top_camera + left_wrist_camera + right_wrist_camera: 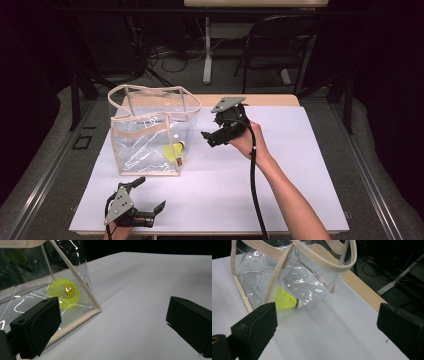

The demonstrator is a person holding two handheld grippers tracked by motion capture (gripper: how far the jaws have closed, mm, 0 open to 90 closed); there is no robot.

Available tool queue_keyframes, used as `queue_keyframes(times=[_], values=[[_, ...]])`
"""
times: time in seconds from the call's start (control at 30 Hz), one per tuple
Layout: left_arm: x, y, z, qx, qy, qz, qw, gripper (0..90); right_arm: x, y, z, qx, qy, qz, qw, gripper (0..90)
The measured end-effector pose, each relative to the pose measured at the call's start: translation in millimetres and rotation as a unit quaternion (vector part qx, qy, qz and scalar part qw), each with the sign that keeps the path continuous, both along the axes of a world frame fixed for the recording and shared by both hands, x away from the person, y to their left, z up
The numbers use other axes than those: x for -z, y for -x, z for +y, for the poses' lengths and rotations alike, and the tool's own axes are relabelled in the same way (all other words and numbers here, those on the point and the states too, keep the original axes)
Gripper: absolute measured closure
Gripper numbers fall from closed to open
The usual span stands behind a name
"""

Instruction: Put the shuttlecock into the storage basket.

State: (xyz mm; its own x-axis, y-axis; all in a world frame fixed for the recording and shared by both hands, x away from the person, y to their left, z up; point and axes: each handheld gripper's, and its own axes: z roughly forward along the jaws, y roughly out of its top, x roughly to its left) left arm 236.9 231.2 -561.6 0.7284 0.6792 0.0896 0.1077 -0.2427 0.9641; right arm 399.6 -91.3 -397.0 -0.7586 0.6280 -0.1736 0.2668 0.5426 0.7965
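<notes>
Close to the person, the left gripper (pixel 145 197) rests low on the white worktop (pixel 280 170), just in front of the bag. Its fingers (pixel 37 325) are wide apart and hold nothing. A little farther on stands the clear bag (pixel 150 131) with the cream edges. It is upright and its top is open. The yellow shuttlecock (pixel 174 150) lies on its side at the bottom of the bag, in the near right corner, with its small white tip toward the side wall. So the job of putting the shuttlecock in the bag looks done, I think. Just to the right of the bag, the right gripper (pixel 212 134) hangs in the air above the worktop, and a hand (pixel 250 140) holds it. Its fingers (pixel 257 325) are wide apart too, with nothing between them, and they point at the side of the bag. What is left, I guess, is only to take both grippers away, or to fetch more things if there are any. No other small thing lies on the white sheet. The bag's soft wall and its looped handles (pixel 332 255) are the only things near the fingers, and a bump could tip the bag. Far behind the worktop there is a dark chair (pixel 280 50), a pale desk leg (pixel 207 50) and some cables (pixel 165 52) on the floor.
</notes>
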Motion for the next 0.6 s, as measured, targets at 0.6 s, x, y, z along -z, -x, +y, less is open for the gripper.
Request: queue_keyframes(times=[0.6], values=[[0.3,-1.5,-3.0,0.007,-0.001,-0.001,1.0,0.0,20.8,35.0,-38.9,0.009,-0.02,-0.007,0.9997,2.1]])
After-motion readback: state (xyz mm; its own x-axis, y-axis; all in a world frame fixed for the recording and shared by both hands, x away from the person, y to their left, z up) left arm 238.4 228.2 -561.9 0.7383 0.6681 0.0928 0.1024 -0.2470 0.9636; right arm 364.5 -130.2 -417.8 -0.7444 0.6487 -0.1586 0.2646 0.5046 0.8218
